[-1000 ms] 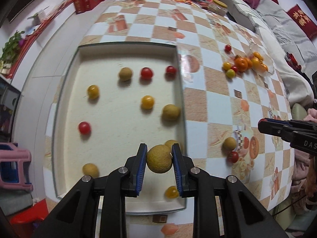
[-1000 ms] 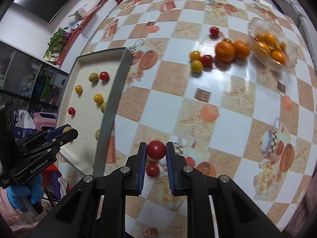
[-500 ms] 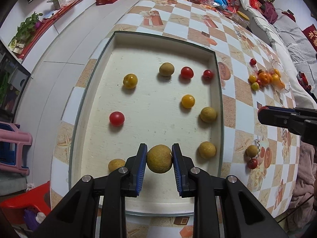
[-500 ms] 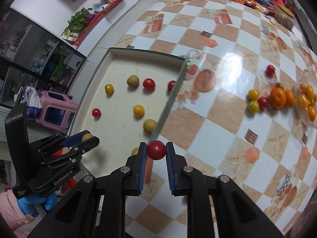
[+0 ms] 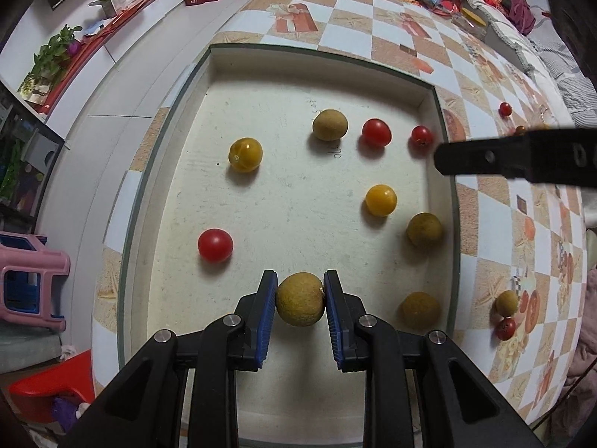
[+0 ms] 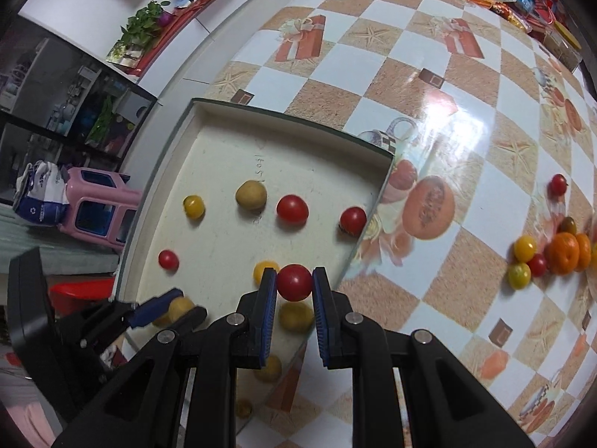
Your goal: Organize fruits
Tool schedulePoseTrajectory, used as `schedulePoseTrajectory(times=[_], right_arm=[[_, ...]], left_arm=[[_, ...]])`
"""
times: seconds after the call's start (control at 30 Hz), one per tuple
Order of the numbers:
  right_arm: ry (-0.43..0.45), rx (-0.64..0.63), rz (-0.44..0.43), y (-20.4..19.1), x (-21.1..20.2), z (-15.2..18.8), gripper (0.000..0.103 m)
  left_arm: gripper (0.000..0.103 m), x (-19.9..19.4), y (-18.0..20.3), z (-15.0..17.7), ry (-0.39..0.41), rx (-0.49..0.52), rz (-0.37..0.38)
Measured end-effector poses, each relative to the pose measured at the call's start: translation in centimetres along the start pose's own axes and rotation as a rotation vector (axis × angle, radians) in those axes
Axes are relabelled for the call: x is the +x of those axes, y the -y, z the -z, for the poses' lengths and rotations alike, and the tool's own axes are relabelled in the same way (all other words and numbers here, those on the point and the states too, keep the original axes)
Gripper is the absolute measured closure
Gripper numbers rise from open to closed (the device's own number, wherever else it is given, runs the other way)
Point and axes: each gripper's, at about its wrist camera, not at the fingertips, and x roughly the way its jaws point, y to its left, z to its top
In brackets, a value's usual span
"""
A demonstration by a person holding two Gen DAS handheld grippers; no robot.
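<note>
My left gripper is shut on a tan-green round fruit and holds it above the near part of the white tray. The tray holds several red, yellow and tan fruits. My right gripper is shut on a red cherry tomato above the tray's right side; it shows in the left wrist view as a black bar. The left gripper shows in the right wrist view at lower left, with its fruit.
A tan fruit and a red tomato lie on the checkered tablecloth right of the tray. Oranges and small tomatoes lie at the far right. A pink stool stands left of the table.
Both grippers have moved left and forward over the tray with their fruits. The right gripper has come from the tablecloth to above the tray's right edge.
</note>
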Motion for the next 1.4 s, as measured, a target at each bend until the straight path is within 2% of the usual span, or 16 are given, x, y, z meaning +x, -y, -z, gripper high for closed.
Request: schedulePoseTrajectory(times=[0.3, 0.33, 0.37, 0.4, 0.43, 0.57, 0.63, 0.67, 0.8, 0.9, 0.93, 0.97, 1.0, 1.27, 1.33, 1.4], right_arm=[[-0.089, -0.01, 0.041, -0.5, 4.1, -1.8, 0.081], [-0.102, -0.016, 0.046, -0.6, 4.4, -1.8, 0.08], [-0.107, -0.018, 0.049, -0.7, 4.6, -1.8, 0.074], [-0.104, -0.019, 0.039, -0.8, 4.5, -1.9, 0.07], [-0.104, -0.019, 0.028, -0.9, 4.4, -1.9, 0.062], [-0.064, -0.032, 0.028, -1.8, 3.3, -2.4, 0.038], [-0.041, -0.024, 0.026, -1.9, 2.3, -2.5, 0.031], [-0.028, -0.022, 0.028, -2.1, 1.6, -2.4, 0.024], [-0.009, -0.031, 0.051, -2.5, -0.5, -1.3, 0.016], [-0.016, -0.032, 0.071, -2.9, -1.6, 0.0, 0.0], [-0.013, -0.031, 0.074, -3.0, -1.9, 0.4, 0.0], [-0.016, -0.031, 0.079, -3.1, -2.3, 0.9, 0.0], [-0.02, -0.03, 0.087, -3.3, -2.7, 1.4, 0.0], [-0.048, -0.03, 0.141, -4.1, -5.0, 4.6, 0.0], [-0.049, -0.035, 0.159, -4.5, -5.7, 5.4, 0.0], [-0.053, -0.035, 0.159, -4.9, -6.4, 6.0, 0.0]], left_arm=[[0.075, 1.3, 0.8, 0.4, -0.015, 0.041, -0.047], [0.067, 1.3, 0.8, 0.4, -0.016, 0.044, -0.043], [0.039, 1.2, 0.8, 0.5, -0.019, 0.04, -0.043], [0.028, 1.1, 0.8, 0.5, -0.005, 0.033, -0.056], [0.024, 0.8, 0.8, 0.6, 0.015, 0.028, -0.067], [0.024, 0.3, 0.6, 0.9, 0.011, 0.017, -0.058], [0.024, -0.2, 0.6, 1.2, 0.015, 0.012, -0.062], [0.024, -0.7, 0.6, 1.3, 0.018, 0.005, -0.061], [0.024, -2.2, 0.6, 2.0, 0.015, -0.002, -0.057], [0.024, -3.1, 0.1, 2.4, 0.005, -0.004, -0.047], [0.024, -3.6, 0.1, 2.6, 0.01, -0.004, -0.045], [0.009, -4.1, 0.1, 2.8, 0.018, -0.004, -0.051], [0.0, -4.7, 0.1, 3.0, 0.025, -0.004, -0.063], [0.0, -7.2, -0.5, 4.2, 0.041, 0.0, -0.06], [0.0, -8.3, -0.7, 4.3, 0.055, -0.013, -0.044], [0.0, -9.1, -1.0, 4.4, 0.036, -0.03, -0.022]])
